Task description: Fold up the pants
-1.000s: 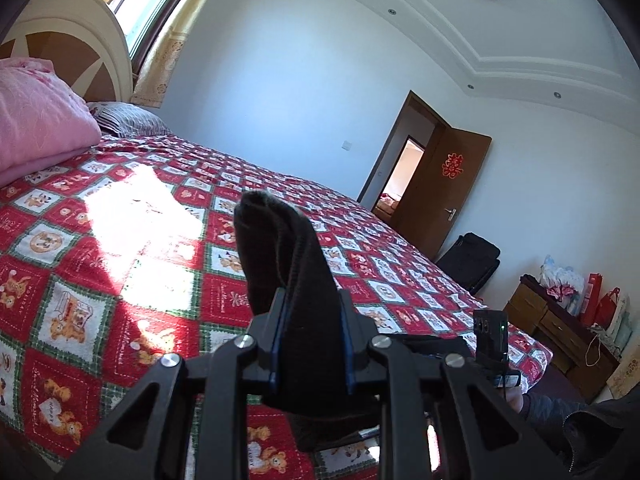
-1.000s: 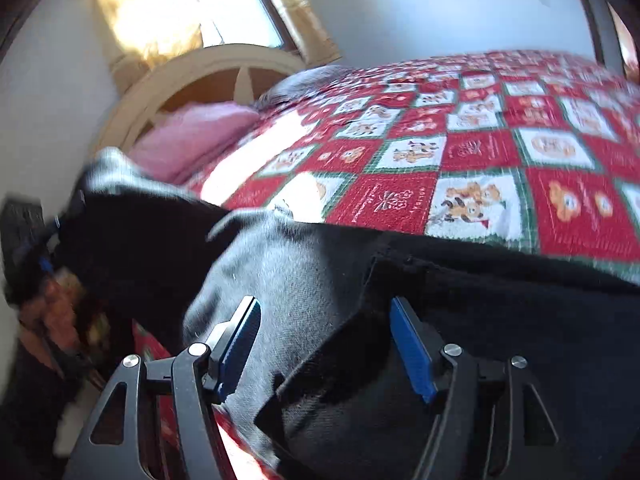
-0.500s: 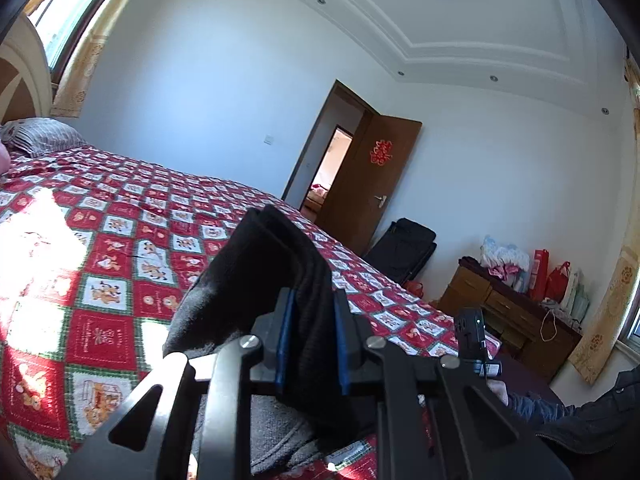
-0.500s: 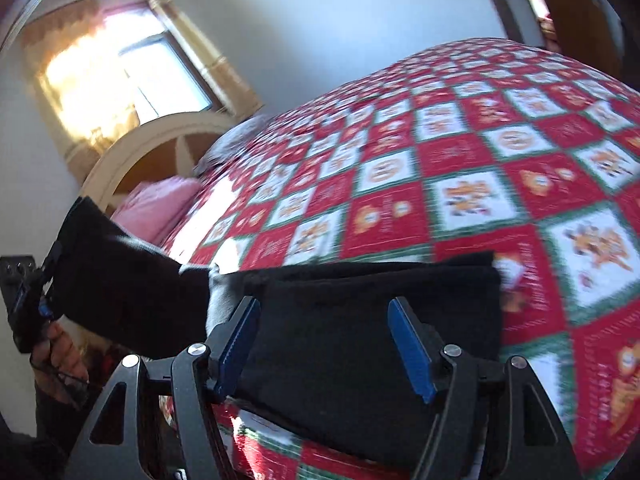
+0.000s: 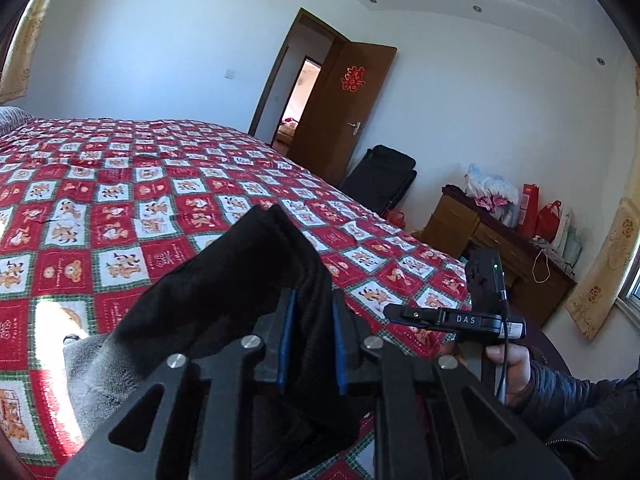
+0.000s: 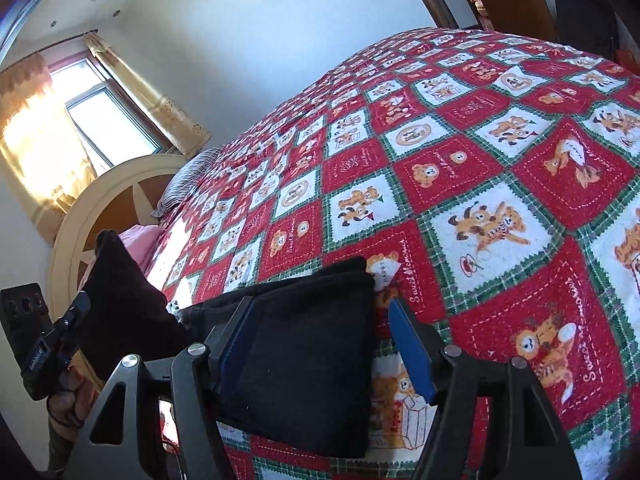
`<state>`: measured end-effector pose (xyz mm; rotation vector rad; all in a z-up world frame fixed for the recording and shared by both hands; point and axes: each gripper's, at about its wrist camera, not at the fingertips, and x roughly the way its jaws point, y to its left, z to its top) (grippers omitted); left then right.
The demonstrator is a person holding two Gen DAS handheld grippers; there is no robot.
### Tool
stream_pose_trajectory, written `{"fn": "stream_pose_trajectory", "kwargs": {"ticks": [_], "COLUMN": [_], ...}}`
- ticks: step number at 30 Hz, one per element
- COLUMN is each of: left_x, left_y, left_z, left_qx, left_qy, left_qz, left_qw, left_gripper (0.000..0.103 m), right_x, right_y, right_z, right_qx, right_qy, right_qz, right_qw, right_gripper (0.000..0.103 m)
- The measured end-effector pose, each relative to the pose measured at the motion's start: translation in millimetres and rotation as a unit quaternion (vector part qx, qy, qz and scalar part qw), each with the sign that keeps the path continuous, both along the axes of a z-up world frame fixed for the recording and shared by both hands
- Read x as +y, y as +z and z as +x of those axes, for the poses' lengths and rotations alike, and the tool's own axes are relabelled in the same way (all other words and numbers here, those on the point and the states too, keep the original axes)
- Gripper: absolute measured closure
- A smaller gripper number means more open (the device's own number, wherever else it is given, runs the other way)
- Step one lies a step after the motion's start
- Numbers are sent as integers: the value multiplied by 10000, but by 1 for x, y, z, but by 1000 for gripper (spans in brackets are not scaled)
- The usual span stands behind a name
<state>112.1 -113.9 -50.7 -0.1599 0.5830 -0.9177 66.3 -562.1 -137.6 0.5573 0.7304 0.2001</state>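
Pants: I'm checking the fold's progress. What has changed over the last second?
The pants went from a loose gray-and-black bunch to a flat dark fold over the quilt. The left gripper stays clamped on them; the right gripper still straddles them, open.

Place: home bedroom.
Bed (image 6: 500, 160): red patchwork quilt, arched headboard (image 6: 100, 200).
Window (image 6: 108, 128): gold curtains.
Door (image 5: 344, 108): wooden, open.
Dresser (image 5: 500, 248): bags on top.

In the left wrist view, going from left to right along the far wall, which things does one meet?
Light switch → open wooden door → black suitcase → wooden dresser → red bags on the dresser → patterned curtain.
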Motion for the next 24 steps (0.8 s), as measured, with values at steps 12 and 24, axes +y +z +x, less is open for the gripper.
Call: {"fn": "stream_pose_trajectory", "kwargs": {"ticks": [12,24], "left_x": [-80,-104], "left_y": [-21,-57], "left_z": [-9,-23], "left_qx": [92,161], "left_qy": [-661,-631], "left_qz": [664,987], "left_qw": [9956,9930], "left_gripper": [85,73], "right_x": [4,-5], "right_y": [-13,-35], "right_z": [6,14], "right_qx": [166,380], "right_qy": [248,459], "right_qz": [294,1312], "right_qw": [9991,9896], "right_gripper": [35,35]}}
